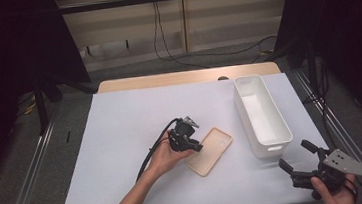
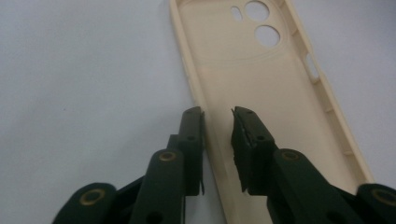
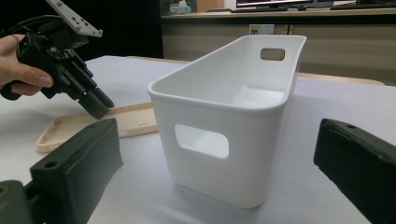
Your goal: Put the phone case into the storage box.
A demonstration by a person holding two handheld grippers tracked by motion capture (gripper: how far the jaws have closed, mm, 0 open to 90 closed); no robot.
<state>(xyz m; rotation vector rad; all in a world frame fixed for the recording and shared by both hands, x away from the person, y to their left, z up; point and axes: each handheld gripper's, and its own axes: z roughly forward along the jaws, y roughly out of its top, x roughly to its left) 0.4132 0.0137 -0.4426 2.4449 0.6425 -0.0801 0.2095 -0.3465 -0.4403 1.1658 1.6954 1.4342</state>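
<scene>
Broadly, everything sat on the white sheet (image 1: pixel 122 138) that covered my table, and I took the white bin (image 1: pixel 262 114) as my landmark. That bin stood upright and empty on the sheet, a long open tub with a handle slot in each short end, its near end turned toward my right gripper (image 1: pixel 301 156). Just beside the bin, on the side away from my right hand, lay the beige phone case (image 1: pixel 209 150), flat, hollow side up, with its camera holes at the end farther from me. My left gripper (image 2: pixel 218 112) was down at the case's long edge farther from the bin, and its jaws straddled the case's raised rim with a narrow gap between them; I could not tell whether the pads already pressed on that rim. My right gripper was held off the near end of the bin, apart from it, with its jaws spread wide and nothing between them
</scene>
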